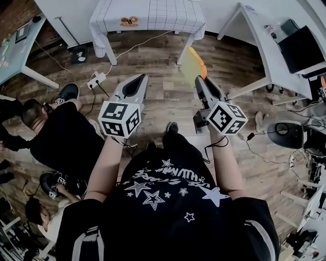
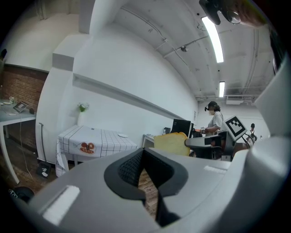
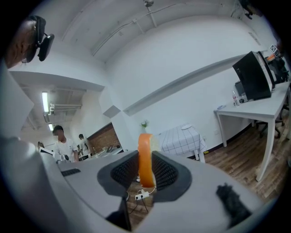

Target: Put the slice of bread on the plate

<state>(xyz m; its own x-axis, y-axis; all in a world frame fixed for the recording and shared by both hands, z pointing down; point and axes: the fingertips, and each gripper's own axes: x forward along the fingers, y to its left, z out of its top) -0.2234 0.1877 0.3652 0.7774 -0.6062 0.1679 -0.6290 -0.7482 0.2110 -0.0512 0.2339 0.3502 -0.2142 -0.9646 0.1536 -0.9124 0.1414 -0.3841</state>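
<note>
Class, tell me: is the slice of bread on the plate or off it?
Off it. The slice of bread stands on edge, clamped in the right gripper; the plate lies apart on the checked table.

- Ahead of both grippers: bare wooden floor, open run up to table with checked cloth.
- Table legs and hanging cloth bar low passage beyond.
- Ahead-left of left gripper: power strip and cable on floor, low.
- Left of it: crouching person, near.
- Right of right gripper: white desk, its slanted leg closest.
- Slice of bread, clamped in right gripper, juts forward past the tips.
- Gap between grippers open.
</note>
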